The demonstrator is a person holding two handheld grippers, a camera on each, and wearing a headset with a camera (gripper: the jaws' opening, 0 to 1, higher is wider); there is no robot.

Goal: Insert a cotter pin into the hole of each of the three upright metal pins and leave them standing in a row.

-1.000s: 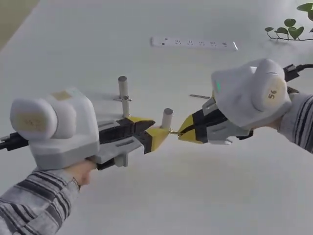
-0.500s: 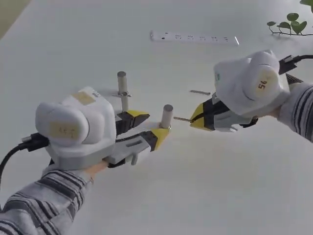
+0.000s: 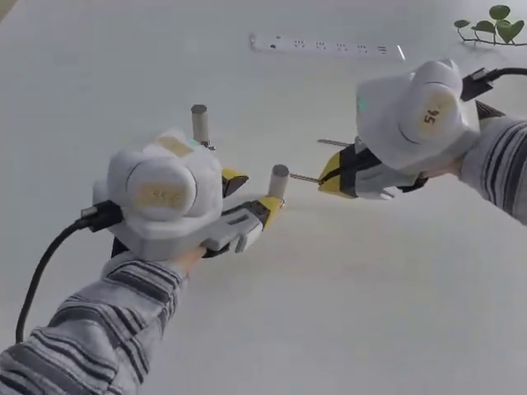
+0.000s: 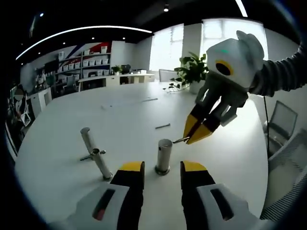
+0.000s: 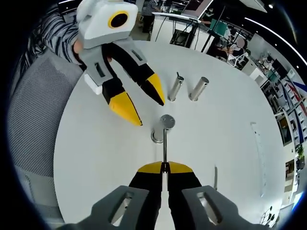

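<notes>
A grey upright metal pin (image 3: 279, 179) stands mid-table, between the spread yellow jaws of my open left gripper (image 3: 254, 191), which flank it low down (image 4: 164, 154) without gripping. My right gripper (image 3: 327, 179) is shut on a thin cotter pin (image 3: 305, 178) and points it level at that pin's top (image 5: 167, 120). The tip reaches the pin's upper side; I cannot tell whether it is in the hole. Farther back stand two more metal pins (image 4: 87, 140) (image 4: 101, 163), with a cotter pin (image 4: 89, 156) across one of them. A loose cotter pin (image 3: 334, 143) lies on the table.
A white power strip (image 3: 325, 48) lies at the far side of the white table (image 3: 346, 313). Plant leaves (image 3: 492, 23) reach in at the far right. A black cable (image 3: 41, 263) trails from my left gripper.
My right gripper has drawn back to the right with the cotter pin, leaving a gap to the pin. My left gripper's jaws have moved in around the pin.
</notes>
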